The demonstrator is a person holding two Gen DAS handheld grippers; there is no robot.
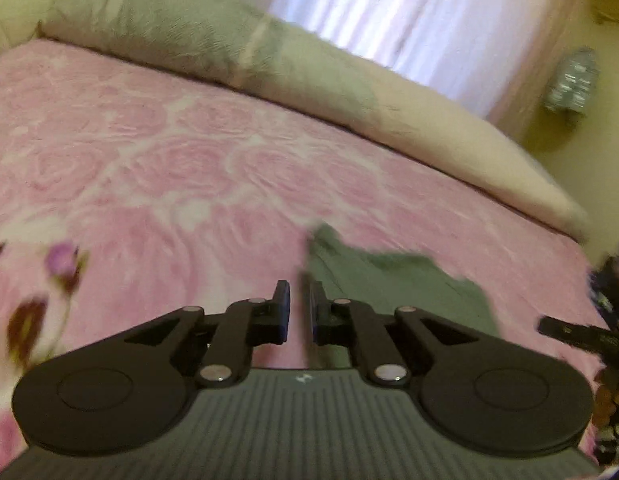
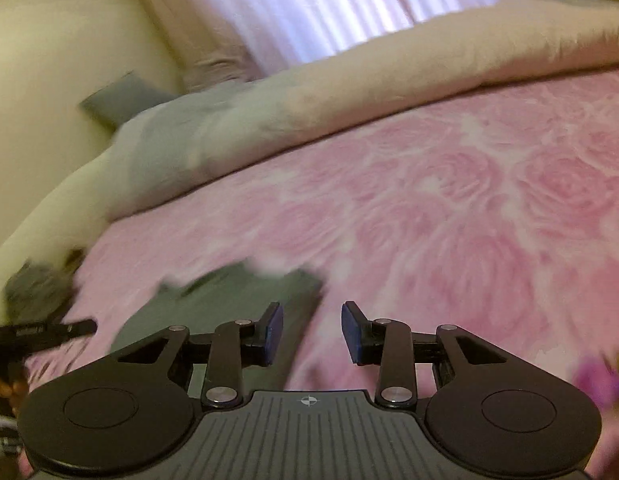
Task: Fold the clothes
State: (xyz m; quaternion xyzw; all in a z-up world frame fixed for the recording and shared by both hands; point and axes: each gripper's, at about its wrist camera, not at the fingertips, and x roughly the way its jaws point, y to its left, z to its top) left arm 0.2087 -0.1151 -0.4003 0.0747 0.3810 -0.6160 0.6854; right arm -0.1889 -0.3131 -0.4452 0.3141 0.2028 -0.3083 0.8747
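The left gripper [image 1: 299, 310] is held low over the bed [image 1: 169, 152], its jaws a narrow gap apart with nothing between them. A dark green garment [image 1: 393, 284] is spread flat on the pink rose-patterned cover just right of those jaws. The right gripper [image 2: 312, 332] is seen with jaws wide and empty, the garment [image 2: 225, 296] lying to their left. A cream duvet [image 2: 349, 80] is bunched along the bed's far edge, before a curtain [image 2: 309, 4].
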